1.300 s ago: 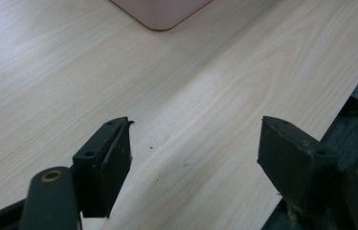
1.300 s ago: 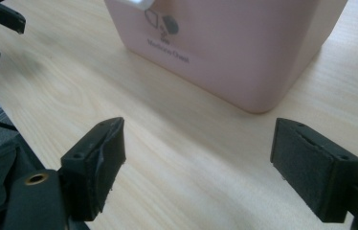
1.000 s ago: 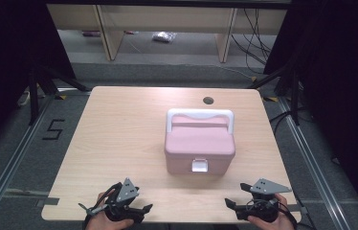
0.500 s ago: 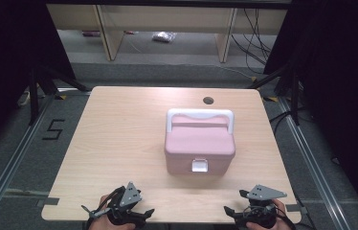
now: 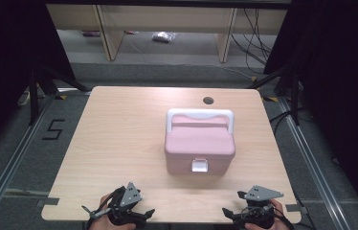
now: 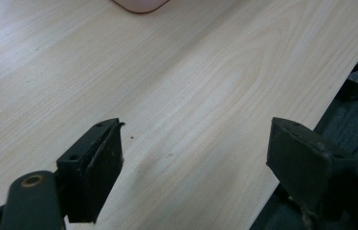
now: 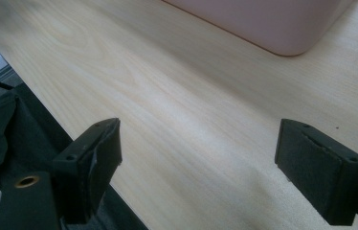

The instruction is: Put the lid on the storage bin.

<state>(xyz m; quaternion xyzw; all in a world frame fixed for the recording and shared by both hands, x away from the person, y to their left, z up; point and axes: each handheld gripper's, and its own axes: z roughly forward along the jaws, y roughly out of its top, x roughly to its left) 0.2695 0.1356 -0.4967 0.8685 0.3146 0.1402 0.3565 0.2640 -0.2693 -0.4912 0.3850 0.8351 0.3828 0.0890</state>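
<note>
High view: left gripper (image 5: 136, 214) and right gripper (image 5: 237, 216) gape wide, empty, near the pink box (image 5: 199, 147).

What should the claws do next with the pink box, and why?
Probably move the right claw forward toward the white latch on the pink box. The box looks closed, both claws sit open at the table's near edge holding nothing, and the latch faces them.

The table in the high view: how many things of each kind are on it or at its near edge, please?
Pink box with white handle: 1
Hand-held grippers: 2, the left gripper and the right gripper
Total: 3
</note>
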